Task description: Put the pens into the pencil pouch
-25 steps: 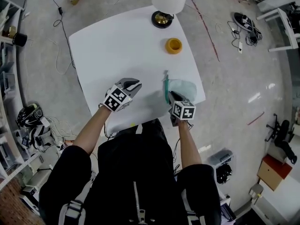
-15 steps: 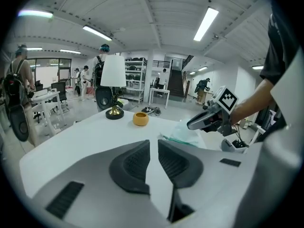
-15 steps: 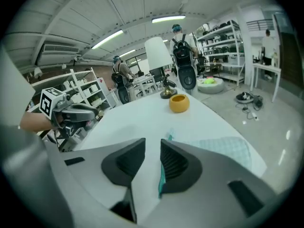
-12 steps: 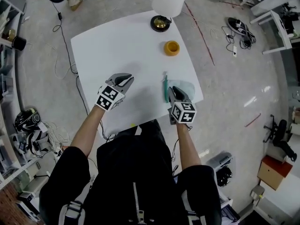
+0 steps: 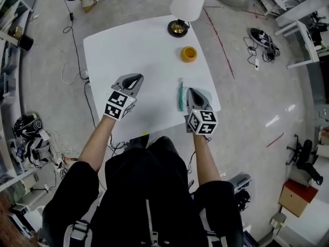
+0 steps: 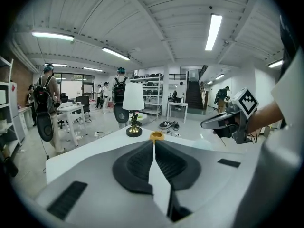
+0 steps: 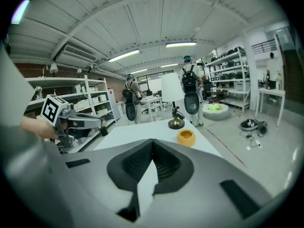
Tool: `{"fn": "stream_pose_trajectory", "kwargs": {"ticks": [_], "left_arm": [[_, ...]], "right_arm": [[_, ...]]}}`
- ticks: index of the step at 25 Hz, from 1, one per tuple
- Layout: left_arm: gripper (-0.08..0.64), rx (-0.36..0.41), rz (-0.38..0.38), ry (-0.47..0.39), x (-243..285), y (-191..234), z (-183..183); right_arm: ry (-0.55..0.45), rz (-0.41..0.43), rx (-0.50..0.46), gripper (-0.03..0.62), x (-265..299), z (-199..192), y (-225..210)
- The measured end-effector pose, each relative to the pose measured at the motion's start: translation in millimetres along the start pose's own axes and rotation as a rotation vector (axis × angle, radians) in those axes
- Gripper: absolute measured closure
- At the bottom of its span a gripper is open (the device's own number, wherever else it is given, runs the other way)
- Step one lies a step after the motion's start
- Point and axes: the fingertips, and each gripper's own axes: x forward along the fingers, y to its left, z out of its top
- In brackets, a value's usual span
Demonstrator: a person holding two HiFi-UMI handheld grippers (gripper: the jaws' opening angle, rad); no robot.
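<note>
Head view: pencil pouch [image 5: 181, 99] under right gripper [image 5: 190, 91], jaws together, empty.

Both grippers closed and empty over the white table [image 5: 149, 45]
The left gripper [image 5: 135, 79] hangs over the table's near left part and the right gripper [image 5: 190, 92] over its near right edge, well apart, both pointing away and slightly down; each pair of jaws has just been closing, pads meeting on nothing; left forearm [image 5: 97, 139] and right forearm [image 5: 204, 156] reach forward, bare
</note>
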Motion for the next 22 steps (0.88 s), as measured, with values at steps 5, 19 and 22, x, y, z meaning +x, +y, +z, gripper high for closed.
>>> {"fn": "stream_pose_trajectory", "kwargs": {"ticks": [5,19,22], "left_arm": [[0.526,-0.031,0.046,-0.056,-23.2,-13.1,15.2],[0.526,-0.01,0.108,-0.14,-87.1,-64.5,28.9],[0.528,-0.006,0.112,-0.154,-99.3,-75.5,28.3]], "right_arm": [[-0.038,0.011,-0.054,0.583,-21.3,10.6,4.2],[-0.138,0.014,-0.126,0.583,-100.2,18.6,28.8],[-0.145,0.009,-0.124,0.583,-113.2,12.8,30.2]]}}
